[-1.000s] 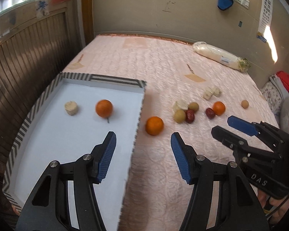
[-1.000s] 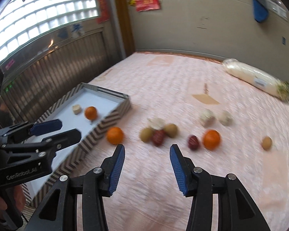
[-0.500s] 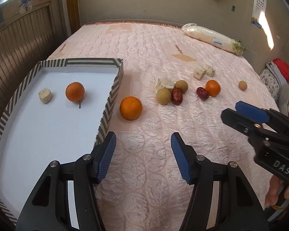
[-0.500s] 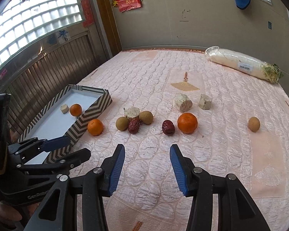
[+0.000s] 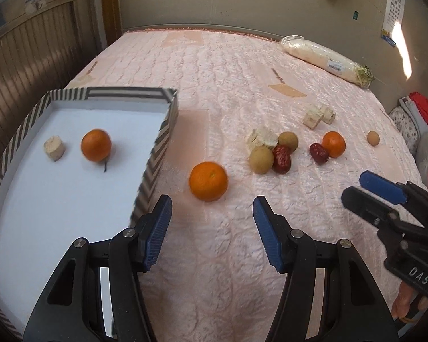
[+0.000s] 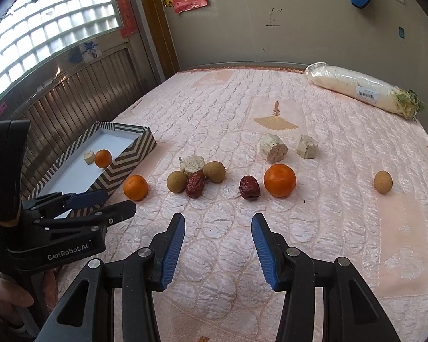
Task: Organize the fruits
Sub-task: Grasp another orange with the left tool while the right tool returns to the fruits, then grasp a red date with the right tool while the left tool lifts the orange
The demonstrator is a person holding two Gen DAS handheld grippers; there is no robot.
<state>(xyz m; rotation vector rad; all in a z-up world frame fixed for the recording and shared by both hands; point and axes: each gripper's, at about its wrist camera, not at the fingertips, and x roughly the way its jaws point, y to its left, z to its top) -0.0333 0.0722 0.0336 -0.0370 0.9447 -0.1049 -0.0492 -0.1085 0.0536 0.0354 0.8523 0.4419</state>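
A striped box (image 5: 162, 131) (image 6: 128, 161) on the pink quilt holds one orange (image 5: 96, 145) (image 6: 103, 158) and a pale chunk (image 5: 54, 148). Just outside its near corner lies another orange (image 5: 208, 181) (image 6: 135, 187). My left gripper (image 5: 212, 213) hangs open just short of that orange, nothing between its blue pads. To the right sit two longans (image 6: 176, 181), two red dates (image 6: 249, 187), a third orange (image 6: 280, 180) and a lone longan (image 6: 383, 181). My right gripper (image 6: 218, 232) is open above bare quilt, in front of the dates.
Pale cut chunks (image 6: 273, 148) lie behind the fruit row. A wrapped white radish (image 6: 362, 89) rests at the far right of the bed. A slatted wall (image 6: 80, 97) runs close along the box's left side. Clothes (image 5: 422, 119) pile up beyond the bed's right edge.
Both grippers have come down and forward toward the fruit; the left one has swung from above the box to face the orange outside it. Both jaws kept the same gap.
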